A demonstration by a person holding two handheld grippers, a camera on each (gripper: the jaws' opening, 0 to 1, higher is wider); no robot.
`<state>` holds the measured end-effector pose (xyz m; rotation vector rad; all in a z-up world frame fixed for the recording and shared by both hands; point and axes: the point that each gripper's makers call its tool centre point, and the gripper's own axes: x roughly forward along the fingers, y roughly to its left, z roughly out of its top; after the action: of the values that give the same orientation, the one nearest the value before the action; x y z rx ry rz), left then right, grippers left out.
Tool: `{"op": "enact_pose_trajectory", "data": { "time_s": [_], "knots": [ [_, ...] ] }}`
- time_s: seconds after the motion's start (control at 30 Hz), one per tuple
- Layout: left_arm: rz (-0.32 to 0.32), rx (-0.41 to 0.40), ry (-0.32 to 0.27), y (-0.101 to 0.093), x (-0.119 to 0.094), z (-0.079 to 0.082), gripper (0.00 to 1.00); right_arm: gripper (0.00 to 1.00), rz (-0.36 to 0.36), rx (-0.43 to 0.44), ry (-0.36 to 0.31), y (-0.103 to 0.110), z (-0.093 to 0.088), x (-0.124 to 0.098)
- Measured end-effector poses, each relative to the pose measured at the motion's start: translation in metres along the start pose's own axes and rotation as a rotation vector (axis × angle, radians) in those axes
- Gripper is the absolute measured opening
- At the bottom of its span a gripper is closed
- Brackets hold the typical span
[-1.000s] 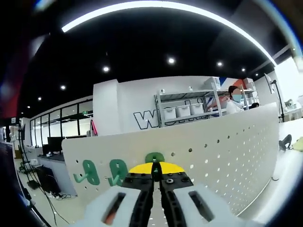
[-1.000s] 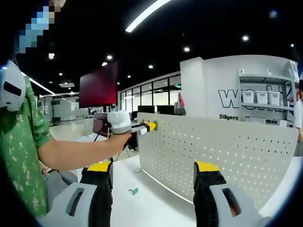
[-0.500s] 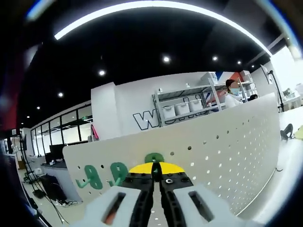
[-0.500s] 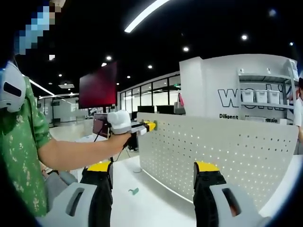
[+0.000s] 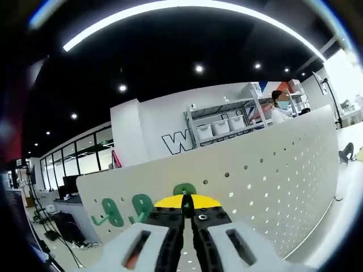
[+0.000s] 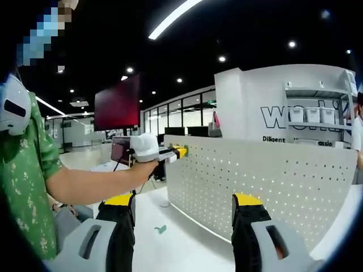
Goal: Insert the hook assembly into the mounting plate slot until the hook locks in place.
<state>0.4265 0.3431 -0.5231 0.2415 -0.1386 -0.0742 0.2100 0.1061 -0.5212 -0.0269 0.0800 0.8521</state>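
A metal shelf rack holding white bins stands beyond a dark red screen.

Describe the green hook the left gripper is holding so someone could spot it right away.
Find the white pegboard standing on the table. Three green hooks sit along its upper edge in the left gripper view. It is the hook just above the left gripper; the other two hang free beside it.

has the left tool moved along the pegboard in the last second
No, barely. In the right gripper view the left tool sits at the same top corner of the pegboard as before; its own view only tilts slightly.
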Motion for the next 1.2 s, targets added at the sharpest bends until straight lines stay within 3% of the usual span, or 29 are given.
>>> {"op": "enact_pose_trajectory", "data": {
  "time_s": [0.3, 0.83, 1.2],
  "knots": [
    [-0.002, -0.002, -0.01, 0.0006, 0.0009, -0.0003, 0.03, 0.71, 0.001, 0.001, 0.0, 0.0001, -0.0002, 0.0011],
    [-0.003, -0.114, -0.015, 0.0019, -0.0004, -0.0004, 0.05, 0.7, -0.002, 0.0, 0.002, 0.0, -0.0007, -0.0006],
    [-0.012, -0.111, -0.012, -0.0003, -0.0012, -0.002, 0.09, 0.7, 0.001, -0.001, 0.004, 0.0016, -0.0013, -0.0003]
  ]
}}
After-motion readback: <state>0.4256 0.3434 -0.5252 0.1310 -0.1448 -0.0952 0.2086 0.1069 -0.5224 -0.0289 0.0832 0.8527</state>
